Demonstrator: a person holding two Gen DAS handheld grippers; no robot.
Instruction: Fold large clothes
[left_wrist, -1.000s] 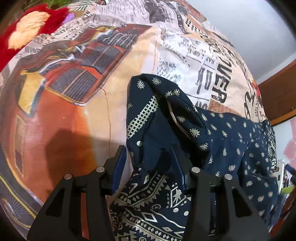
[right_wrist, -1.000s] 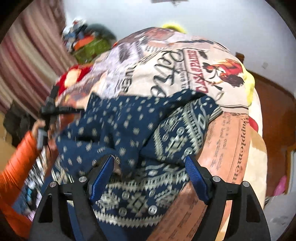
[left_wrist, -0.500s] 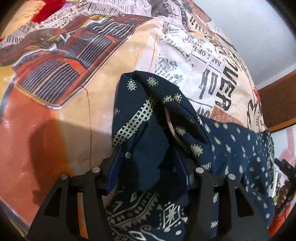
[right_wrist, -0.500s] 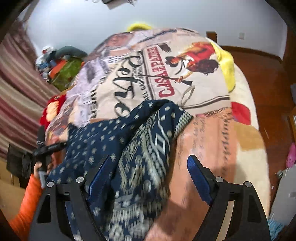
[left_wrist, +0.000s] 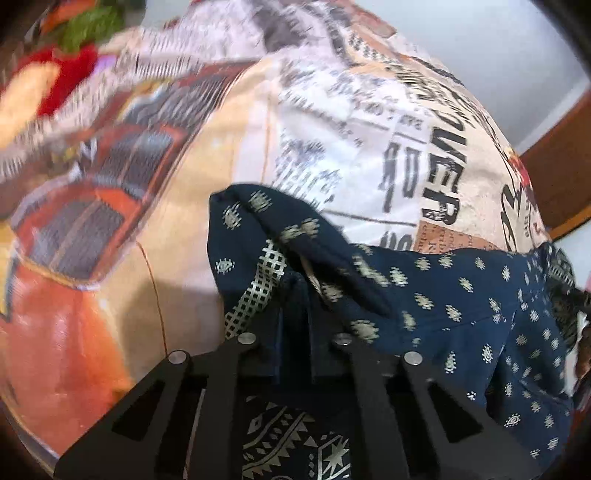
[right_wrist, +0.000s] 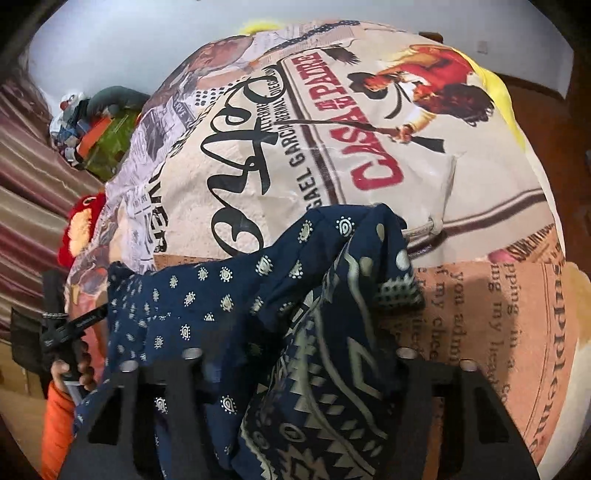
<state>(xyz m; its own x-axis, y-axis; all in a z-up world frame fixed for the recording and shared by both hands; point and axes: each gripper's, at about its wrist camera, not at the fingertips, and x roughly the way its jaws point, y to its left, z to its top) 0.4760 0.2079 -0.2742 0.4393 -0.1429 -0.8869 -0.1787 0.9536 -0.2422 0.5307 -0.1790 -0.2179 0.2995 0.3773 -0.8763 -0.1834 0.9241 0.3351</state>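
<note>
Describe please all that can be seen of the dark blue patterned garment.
The dark blue patterned garment looks like thin woven cloth, printed with small pale motifs and, along one part, broad geometric bands. It is bunched and creased, not yet folded flat, and lies on the printed bedspread. The left gripper is shut on one bunched edge; the right gripper has cloth draped over it, so its fingers are hidden.

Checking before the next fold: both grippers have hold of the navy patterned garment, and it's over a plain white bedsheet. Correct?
Not quite. The bedsheet is not plain white: it is covered in newspaper and poster prints, as the right wrist view shows. The rest stands: the left gripper and right gripper both hold the navy patterned garment.
</note>
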